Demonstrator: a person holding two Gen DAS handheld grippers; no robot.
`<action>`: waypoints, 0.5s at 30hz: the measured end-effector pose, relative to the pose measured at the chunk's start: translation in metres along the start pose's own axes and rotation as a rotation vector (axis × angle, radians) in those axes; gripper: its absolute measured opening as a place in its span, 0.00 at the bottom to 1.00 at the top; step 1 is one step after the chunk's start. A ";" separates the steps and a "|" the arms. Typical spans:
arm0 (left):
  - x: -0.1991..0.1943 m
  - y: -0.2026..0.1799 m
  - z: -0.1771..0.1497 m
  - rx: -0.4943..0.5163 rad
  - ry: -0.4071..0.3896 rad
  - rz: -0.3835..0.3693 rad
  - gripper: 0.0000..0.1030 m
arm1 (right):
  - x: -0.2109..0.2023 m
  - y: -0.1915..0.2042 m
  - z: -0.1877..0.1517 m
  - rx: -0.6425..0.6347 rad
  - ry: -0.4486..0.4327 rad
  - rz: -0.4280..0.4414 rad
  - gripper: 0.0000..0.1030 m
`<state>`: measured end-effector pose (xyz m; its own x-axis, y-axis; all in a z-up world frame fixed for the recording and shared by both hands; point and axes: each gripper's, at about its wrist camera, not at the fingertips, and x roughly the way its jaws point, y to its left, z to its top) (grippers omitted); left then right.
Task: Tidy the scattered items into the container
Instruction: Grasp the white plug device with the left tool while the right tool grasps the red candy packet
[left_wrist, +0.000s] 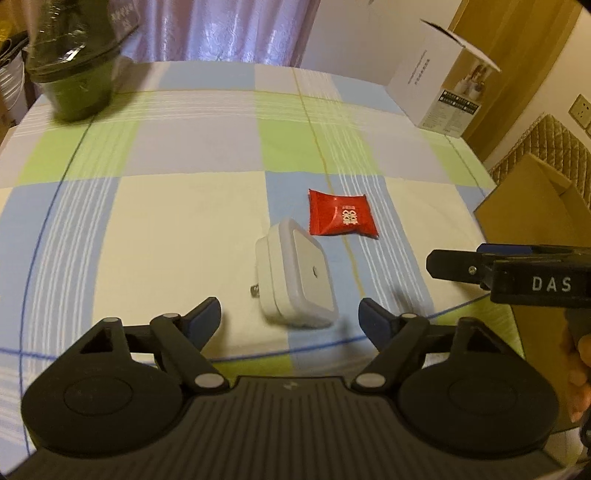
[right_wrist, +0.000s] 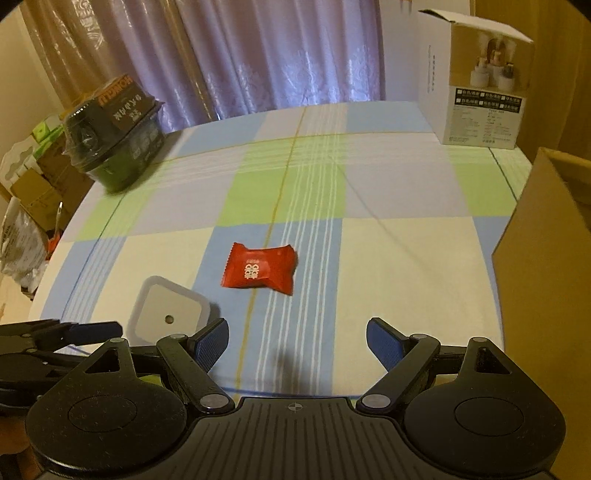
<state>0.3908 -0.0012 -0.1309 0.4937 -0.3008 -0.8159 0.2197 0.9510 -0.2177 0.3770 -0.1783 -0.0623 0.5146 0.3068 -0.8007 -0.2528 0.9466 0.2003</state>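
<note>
Left wrist view shows the white plug-in adapter (left_wrist: 295, 275) lying on the checked tabletop (left_wrist: 166, 229) just ahead of the left gripper (left_wrist: 290, 317), whose jaws stand wide apart and hold nothing. It looks like hard, smooth plastic, light and rigid, with metal prongs on its left side; gripping across its flat side walls seems safest, since the rounded corners could slip. Just beyond the adapter lies the red candy packet (left_wrist: 343, 217), likely very light and crinkly, best pinched across its middle. To the adapter's right stands the cardboard box (left_wrist: 532, 206), the probable container. The right gripper (right_wrist: 297, 345), also wide open and empty, points toward the packet.
</note>
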 end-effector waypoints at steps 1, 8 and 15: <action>0.004 0.000 0.001 0.001 -0.001 -0.003 0.76 | 0.003 -0.001 0.001 0.000 0.002 0.002 0.85; 0.014 0.004 0.005 0.015 0.005 -0.019 0.41 | 0.023 -0.002 0.004 -0.007 0.007 0.002 0.85; -0.005 0.012 0.006 0.065 -0.029 0.025 0.26 | 0.045 0.005 0.010 -0.029 -0.004 0.027 0.85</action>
<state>0.3959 0.0118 -0.1266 0.5238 -0.2797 -0.8046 0.2604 0.9519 -0.1614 0.4074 -0.1587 -0.0914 0.5107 0.3325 -0.7928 -0.2899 0.9348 0.2053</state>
